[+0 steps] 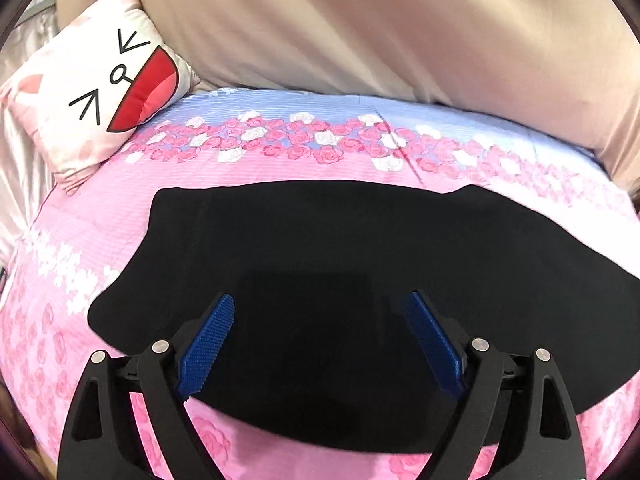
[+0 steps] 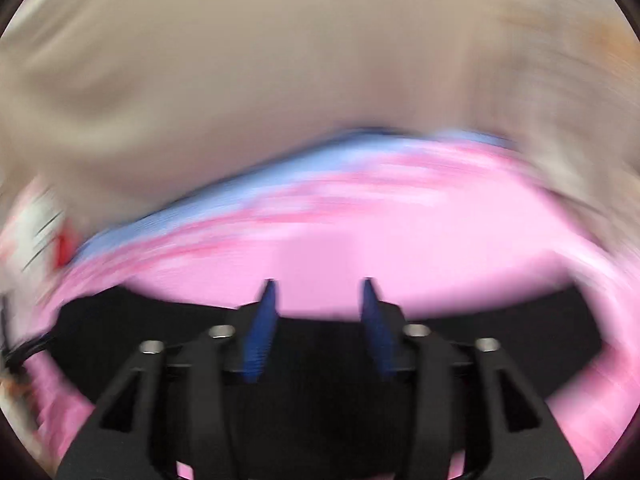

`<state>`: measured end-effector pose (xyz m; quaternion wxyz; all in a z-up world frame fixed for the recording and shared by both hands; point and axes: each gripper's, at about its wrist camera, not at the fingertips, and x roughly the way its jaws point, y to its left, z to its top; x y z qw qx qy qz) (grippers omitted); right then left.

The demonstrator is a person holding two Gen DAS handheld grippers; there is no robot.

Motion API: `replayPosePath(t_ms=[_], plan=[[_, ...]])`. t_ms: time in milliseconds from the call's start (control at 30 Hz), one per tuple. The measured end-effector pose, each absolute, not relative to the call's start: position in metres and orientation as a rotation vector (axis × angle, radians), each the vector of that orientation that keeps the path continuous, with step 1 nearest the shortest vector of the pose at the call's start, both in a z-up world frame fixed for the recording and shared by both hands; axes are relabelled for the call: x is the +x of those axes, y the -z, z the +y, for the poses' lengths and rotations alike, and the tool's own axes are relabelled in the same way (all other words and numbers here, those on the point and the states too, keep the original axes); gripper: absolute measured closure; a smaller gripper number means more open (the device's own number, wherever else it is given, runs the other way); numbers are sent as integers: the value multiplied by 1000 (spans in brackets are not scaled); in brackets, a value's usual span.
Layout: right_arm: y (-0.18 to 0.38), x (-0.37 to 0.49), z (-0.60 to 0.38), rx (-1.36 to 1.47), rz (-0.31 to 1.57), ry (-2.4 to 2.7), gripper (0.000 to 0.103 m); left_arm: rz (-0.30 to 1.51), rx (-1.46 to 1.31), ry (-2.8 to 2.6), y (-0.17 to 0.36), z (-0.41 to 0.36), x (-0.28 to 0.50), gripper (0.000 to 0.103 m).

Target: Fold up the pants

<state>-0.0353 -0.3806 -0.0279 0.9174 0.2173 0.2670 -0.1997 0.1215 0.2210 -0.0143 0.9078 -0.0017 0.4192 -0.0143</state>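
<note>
Your left gripper [image 1: 320,304] hangs spread wide over the black pants [image 1: 320,240], which lie flat on the pink bedsheet [image 1: 280,168], with bare sheet beyond their far edge up to the beige bedding [image 1: 360,32]. A cartoon pillow [image 1: 100,92] sits far left. Your right gripper [image 2: 319,286], blurred, is parted and empty above the pants' [image 2: 120,320] far edge.

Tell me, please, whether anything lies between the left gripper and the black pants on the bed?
Nothing visible does. The open left gripper hangs directly over the black pants, with only bare dark fabric between its fingers. The cartoon-face pillow sits well off to the side on the floral bedsheet.
</note>
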Motion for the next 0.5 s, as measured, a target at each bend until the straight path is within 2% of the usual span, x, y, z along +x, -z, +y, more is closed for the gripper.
replayPosePath(t_ms=[100,200,500], plan=[[65,-108,-457,640,556,542,49,877,-14,81,16,200,113,17],[101,-132,-488,824,558,484,49,885,-5,152,19,165,103,17],[111,-104,-502,962,465,328,49,905,33,230,23,113,69,17]])
